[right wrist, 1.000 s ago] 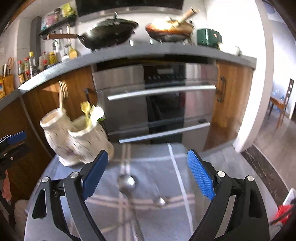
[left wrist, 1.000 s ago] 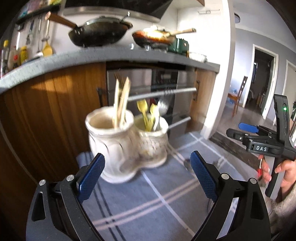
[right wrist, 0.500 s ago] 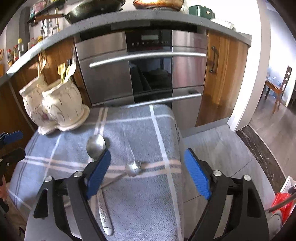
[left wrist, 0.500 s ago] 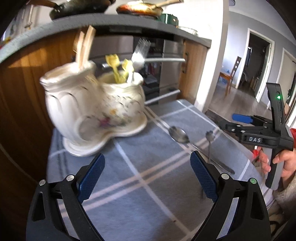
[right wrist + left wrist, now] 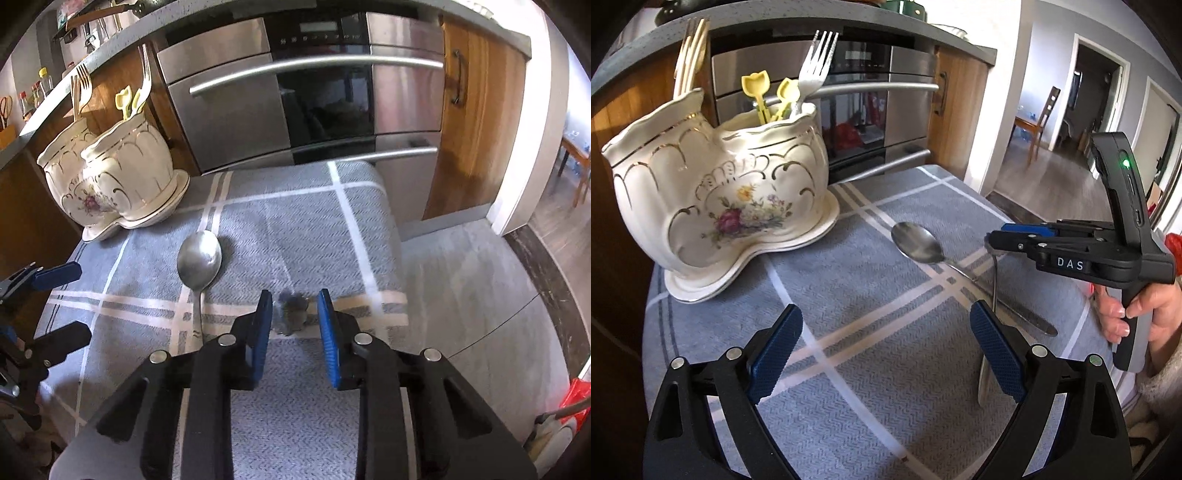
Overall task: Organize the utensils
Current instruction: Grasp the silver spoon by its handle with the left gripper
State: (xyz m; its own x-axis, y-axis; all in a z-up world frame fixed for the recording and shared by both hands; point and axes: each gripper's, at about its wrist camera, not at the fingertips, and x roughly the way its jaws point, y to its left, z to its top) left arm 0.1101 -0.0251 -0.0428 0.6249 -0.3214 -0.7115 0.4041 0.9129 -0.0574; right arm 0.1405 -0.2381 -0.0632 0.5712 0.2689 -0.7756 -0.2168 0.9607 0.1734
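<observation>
A: State the work surface.

B: A grey checked cloth in front of a steel oven.

A: Utensils?

B: Large spoon flat on the cloth; small spoon beside it. Ceramic holder at the far left.

A: Grippers?

B: Left gripper spread wide, empty. Right gripper closing around the small spoon's bowl, pads not touching.

A stainless steel oven is standing at the back, its dark glass door reflecting the room. A long steel handle bar is running across the oven's front. A wooden cabinet door is sitting just right of the oven. Farther right of the oven, a wooden chair is showing through a doorway.
</observation>
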